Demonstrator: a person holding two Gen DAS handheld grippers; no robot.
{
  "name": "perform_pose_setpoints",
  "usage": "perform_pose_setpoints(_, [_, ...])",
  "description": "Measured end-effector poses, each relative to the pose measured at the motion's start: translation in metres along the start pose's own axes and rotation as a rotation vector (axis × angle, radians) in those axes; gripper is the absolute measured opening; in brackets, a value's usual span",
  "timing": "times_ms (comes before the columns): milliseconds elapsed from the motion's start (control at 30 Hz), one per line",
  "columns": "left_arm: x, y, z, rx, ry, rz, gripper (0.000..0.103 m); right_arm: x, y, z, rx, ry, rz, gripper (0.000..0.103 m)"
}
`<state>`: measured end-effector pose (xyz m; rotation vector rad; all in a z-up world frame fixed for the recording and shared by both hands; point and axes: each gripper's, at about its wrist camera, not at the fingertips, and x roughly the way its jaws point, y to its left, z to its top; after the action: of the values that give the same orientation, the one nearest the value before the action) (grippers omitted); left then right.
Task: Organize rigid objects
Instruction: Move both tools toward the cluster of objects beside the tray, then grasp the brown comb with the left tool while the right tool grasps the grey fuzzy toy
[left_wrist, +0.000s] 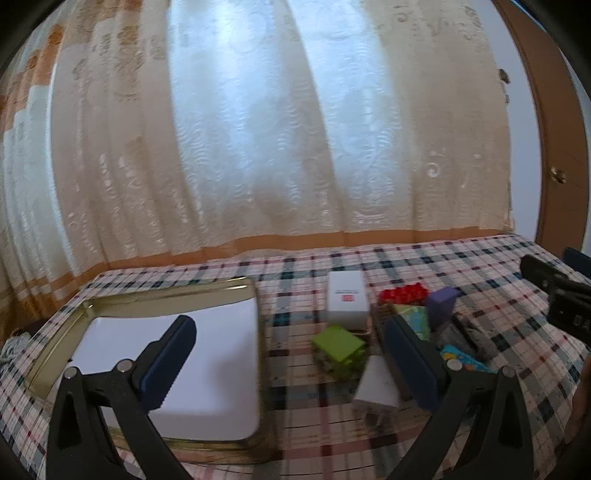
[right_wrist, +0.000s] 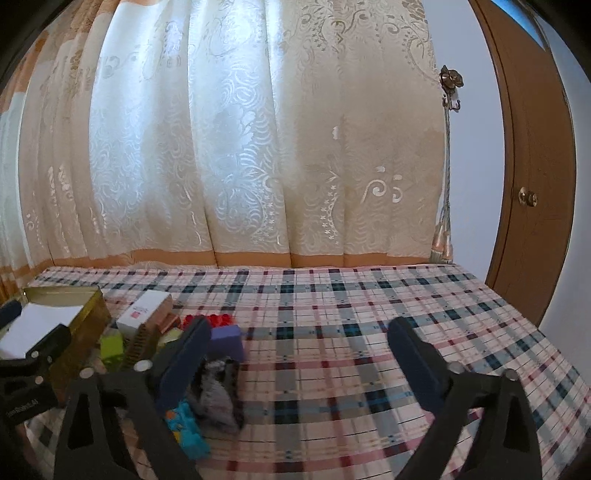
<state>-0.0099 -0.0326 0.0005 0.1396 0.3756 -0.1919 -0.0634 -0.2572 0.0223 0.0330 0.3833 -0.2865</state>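
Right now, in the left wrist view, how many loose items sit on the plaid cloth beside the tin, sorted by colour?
White: 2, the white box and a white piece
Green: 1, the green block
Red: 1, the red block
Purple: 1, the purple block
Blue patterned: 1, the blue toy
Total: 6 clearly countable; the dark clutter between them is too blurred to count.

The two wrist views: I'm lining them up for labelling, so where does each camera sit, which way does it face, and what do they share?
Left wrist: sits behind the open left gripper, facing the curtain across the checked table; looks at the gold tin, green box and white box; the right gripper shows at the right edge.
Right wrist: sits behind the open right gripper, further right, facing the same curtain; mostly bare checked cloth; the left gripper shows at the left.
Shared: tin, white box, purple block, curtain, door.
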Motion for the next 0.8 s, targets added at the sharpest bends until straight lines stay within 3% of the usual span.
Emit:
perform_pose_setpoints(133, [0.005,-0.017,0.002,0.007,0.052,-0.063,0.103,0.009,-0.008,0.000,0.030,0.055,0.023,0.066])
perform_pose_setpoints(367, [0.025,-0.053,0.012,0.056,0.139,-0.106,0.102,0.014,-0.024,0.001,0.132,0.096,0.044,0.066])
perform_pose_setpoints(533, [0.049,-0.069,0.015,0.055,0.222,-0.106,0.089,0.017,-0.033,0.003,0.172,0.113,0.031,0.066])
perform_pose_setpoints(600, [0.061,-0.073,0.013,0.042,0.274,-0.116,0.075,0.017,-0.034,0.003,0.179,0.122,0.034,0.066])
perform_pose_setpoints(700, [0.074,-0.076,0.007,0.010,0.332,-0.159,0.063,0.017,-0.033,0.003,0.182,0.125,0.039,0.066])
perform_pose_setpoints(800, [0.077,-0.079,0.008,0.010,0.330,-0.187,0.052,0.018,-0.033,0.003,0.178,0.126,0.045,0.066])
